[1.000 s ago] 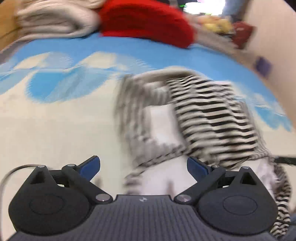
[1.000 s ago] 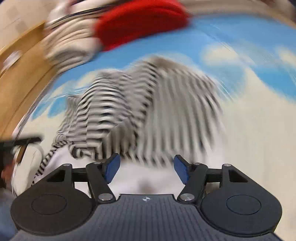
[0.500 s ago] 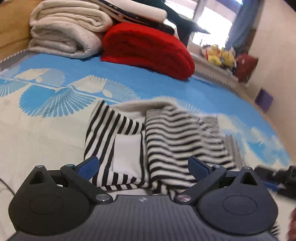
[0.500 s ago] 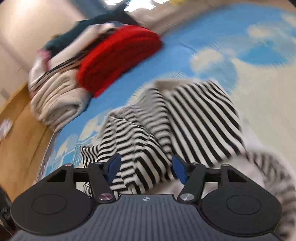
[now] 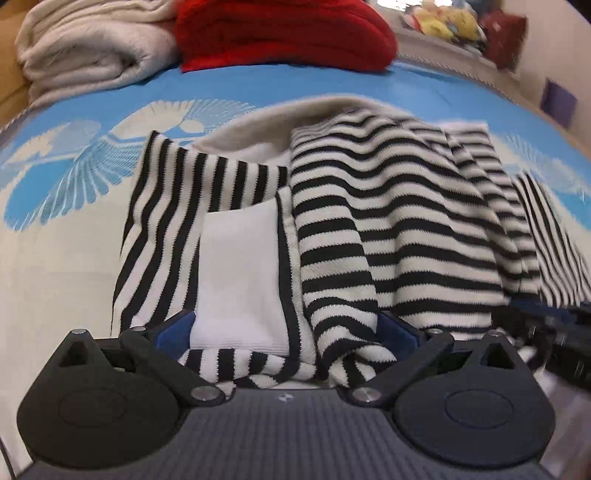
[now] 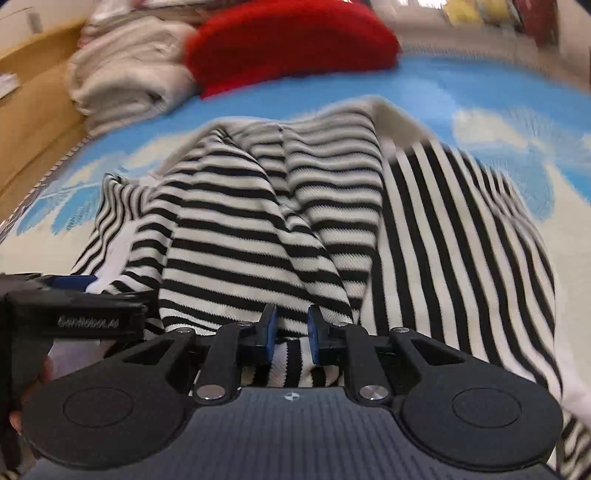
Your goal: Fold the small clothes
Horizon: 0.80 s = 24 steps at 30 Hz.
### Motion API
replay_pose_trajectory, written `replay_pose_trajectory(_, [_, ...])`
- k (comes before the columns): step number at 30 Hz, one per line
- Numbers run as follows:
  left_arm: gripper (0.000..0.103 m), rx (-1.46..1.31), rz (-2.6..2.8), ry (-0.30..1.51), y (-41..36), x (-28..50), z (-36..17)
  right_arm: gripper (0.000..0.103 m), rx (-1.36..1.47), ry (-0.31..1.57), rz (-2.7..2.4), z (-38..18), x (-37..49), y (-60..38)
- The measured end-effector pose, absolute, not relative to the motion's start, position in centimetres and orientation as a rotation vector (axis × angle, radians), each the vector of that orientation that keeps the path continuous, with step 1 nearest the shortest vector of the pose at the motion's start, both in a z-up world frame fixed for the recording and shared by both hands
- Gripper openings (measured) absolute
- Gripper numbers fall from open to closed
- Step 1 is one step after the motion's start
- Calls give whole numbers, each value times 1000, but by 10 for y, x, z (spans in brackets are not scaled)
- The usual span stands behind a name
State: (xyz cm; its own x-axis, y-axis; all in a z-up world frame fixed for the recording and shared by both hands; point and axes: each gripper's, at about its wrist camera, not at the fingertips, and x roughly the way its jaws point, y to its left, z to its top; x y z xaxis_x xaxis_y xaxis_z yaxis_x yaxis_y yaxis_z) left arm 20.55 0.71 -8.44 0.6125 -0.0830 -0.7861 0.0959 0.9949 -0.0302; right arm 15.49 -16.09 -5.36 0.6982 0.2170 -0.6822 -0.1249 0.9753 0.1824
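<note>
While both grippers reach low over it, a blue and cream patterned bedspread (image 5: 74, 258) fills most of each view, with a folded cream blanket (image 5: 92, 55) and a red blanket (image 5: 284, 33) stacked at its far edge. A small black-and-white striped garment (image 5: 388, 221) lies rumpled in the middle of the bedspread, partly folded over itself, with a plain white patch (image 5: 240, 277) facing up. The left gripper (image 5: 284, 328) sits at the garment's near hem with its jaws spread wide, cloth between them but not pinched. The right gripper (image 6: 291, 334) has just been closing; its blue pads are nearly together with a ridge of striped hem between them, probably gripped. This looks like the grasping step before a fold. Next, the left jaws likely need to close on the hem so both can lift together.
</note>
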Motion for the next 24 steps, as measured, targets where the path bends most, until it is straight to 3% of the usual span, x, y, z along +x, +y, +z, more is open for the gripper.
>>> replay_pose_trajectory(4, [103,14,-122,855,11,197,-64,29,192,749,206,-32,149,-164])
replay_pose_trajectory(9, [103,-129,-199,695,29,193,-13,33,276,548,203,17,137,-195])
replay_pose_trajectory(13, [103,-114,-184,654,17,242,5,34,214,469,156,32,181,-207])
replay_pose_trajectory(19, [103,-89,-163,761,-4,350,-44,34,139,526,104,-1,279,-211])
replay_pose_trajectory(23, [103,-10,-73,895,6,392,-104,39,117,783,-3,-67,331,-215])
replay_pose_trajectory(24, [103,-39,-86,836,12,387,-104,40,138,696,7,-73,326,-219])
